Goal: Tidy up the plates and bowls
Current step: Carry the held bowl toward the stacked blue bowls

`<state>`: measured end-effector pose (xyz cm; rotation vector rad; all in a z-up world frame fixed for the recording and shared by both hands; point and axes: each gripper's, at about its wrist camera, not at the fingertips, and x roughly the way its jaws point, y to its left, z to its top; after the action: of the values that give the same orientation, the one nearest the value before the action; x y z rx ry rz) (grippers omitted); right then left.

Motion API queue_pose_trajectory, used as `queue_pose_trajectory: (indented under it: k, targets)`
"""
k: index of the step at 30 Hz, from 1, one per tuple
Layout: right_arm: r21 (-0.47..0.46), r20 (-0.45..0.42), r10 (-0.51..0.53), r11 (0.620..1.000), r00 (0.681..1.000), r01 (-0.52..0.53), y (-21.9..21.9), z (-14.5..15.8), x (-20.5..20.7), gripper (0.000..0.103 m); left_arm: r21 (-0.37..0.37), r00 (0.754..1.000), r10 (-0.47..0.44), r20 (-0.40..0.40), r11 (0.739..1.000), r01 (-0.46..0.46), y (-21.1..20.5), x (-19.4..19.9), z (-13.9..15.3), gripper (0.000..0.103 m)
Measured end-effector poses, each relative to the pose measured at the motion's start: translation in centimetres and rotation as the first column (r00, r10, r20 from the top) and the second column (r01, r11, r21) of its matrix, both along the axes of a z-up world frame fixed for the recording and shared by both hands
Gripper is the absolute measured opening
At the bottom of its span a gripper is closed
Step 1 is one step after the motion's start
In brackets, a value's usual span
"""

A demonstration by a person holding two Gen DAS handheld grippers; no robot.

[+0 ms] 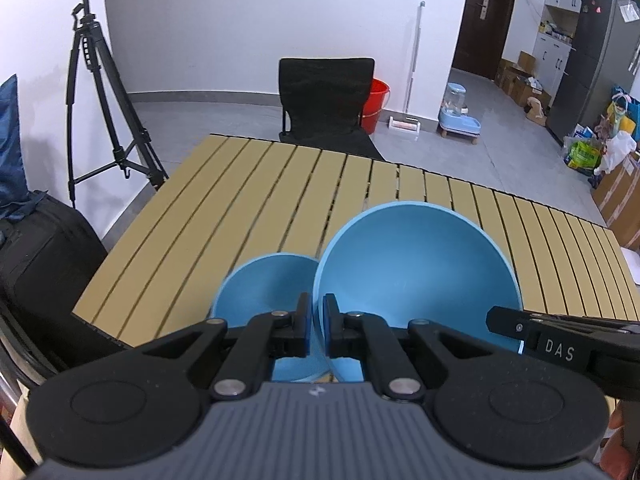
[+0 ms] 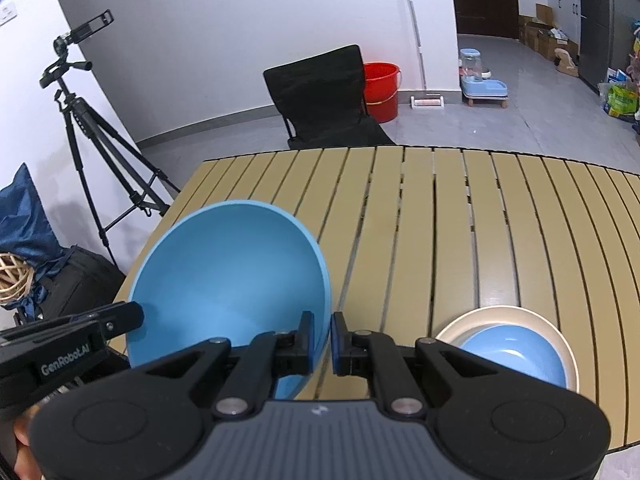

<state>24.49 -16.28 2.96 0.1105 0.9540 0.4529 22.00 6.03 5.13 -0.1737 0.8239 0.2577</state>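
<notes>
The slatted tabletop (image 2: 460, 220) is seen from both wrist views, with a black chair (image 2: 320, 92) parked behind its far edge. The large blue bowl (image 1: 416, 272) is held up over the tabletop's near-left part, tilted, pinched on opposite sides of its rim. The left gripper (image 1: 316, 326) is clamped tight on the rim's left side, wall caught between the pads. The right gripper (image 2: 322, 342) is closed the same way on the rim's right side. Toward the near-right edge, a cream plate (image 2: 560, 336) is sitting flat, with a shallow blue dish (image 2: 516, 354) nested in it. A small blue bowl (image 1: 260, 288) is seen just left of the big one near the near-left edge, partly hidden behind the left claw.
</notes>
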Motion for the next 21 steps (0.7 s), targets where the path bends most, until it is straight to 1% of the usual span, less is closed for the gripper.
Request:
queue_pose_trajectory:
  k: [5, 21]
  targets:
    - [-0.002, 0.000, 0.026, 1.000, 1.000, -0.026, 2.1, 0.0, -0.3, 0.008, 0.001, 1.000, 0.028, 0.012, 1.000, -0.028, 1.6, -0.9, 0.3, 0.006]
    - [-0.002, -0.028, 0.090, 0.996, 0.996, -0.090, 8.5, -0.8, 0.0, 0.008, -0.028, 0.994, 0.111, -0.001, 0.993, -0.111, 7.5, -1.4, -0.5, 0.006]
